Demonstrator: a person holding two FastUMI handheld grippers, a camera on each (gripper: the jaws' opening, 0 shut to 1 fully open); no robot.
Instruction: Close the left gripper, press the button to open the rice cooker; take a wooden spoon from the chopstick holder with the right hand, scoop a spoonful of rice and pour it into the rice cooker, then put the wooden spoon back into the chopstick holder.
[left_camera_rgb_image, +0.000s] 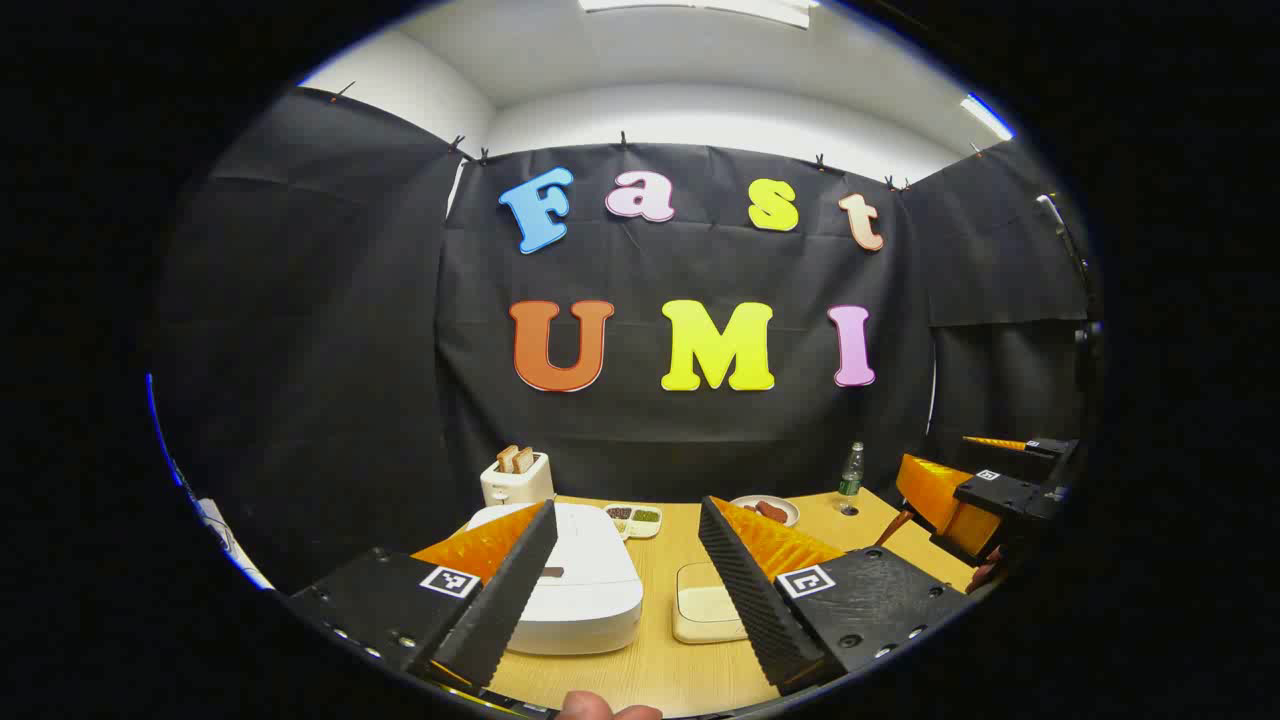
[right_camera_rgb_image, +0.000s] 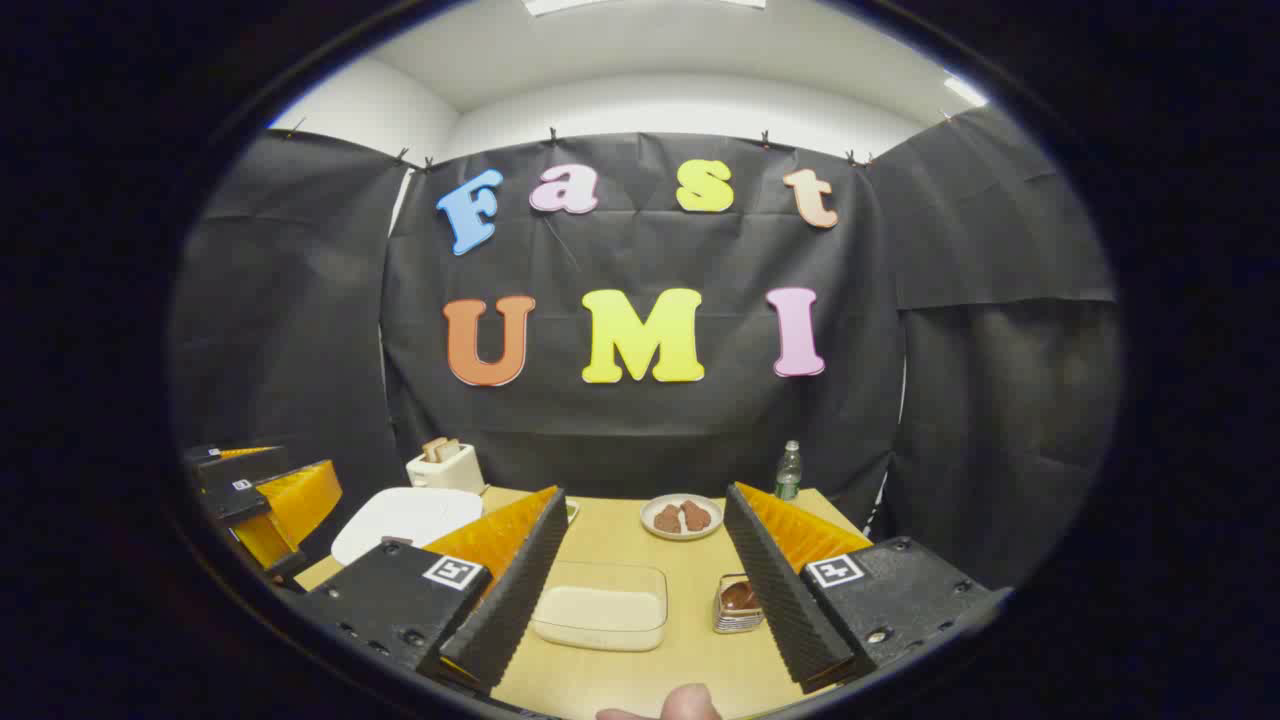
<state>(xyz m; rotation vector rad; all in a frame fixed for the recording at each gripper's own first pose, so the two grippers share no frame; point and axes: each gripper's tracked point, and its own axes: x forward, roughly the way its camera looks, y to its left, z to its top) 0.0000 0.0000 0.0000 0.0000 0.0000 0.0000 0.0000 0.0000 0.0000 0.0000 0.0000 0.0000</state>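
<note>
The white rice cooker (left_camera_rgb_image: 585, 580) sits on the wooden table with its lid down, just beyond my left gripper's left finger. My left gripper (left_camera_rgb_image: 627, 510) is open with nothing in it. A shallow clear box of rice (right_camera_rgb_image: 600, 605) lies between the fingers of my right gripper (right_camera_rgb_image: 645, 492), which is open and holds nothing. The same rice box (left_camera_rgb_image: 705, 605) lies to the right of the cooker. A small ribbed holder (right_camera_rgb_image: 738, 603) with a brown wooden piece in it stands by the right finger. The cooker (right_camera_rgb_image: 405, 520) appears at the left in the right gripper view.
A toaster (left_camera_rgb_image: 515, 478) with bread stands at the back left. A small divided dish (left_camera_rgb_image: 635, 518), a plate of brown food (right_camera_rgb_image: 682, 516) and a green bottle (right_camera_rgb_image: 789, 470) stand along the back. The other gripper (left_camera_rgb_image: 950, 470) hovers at the table's right side.
</note>
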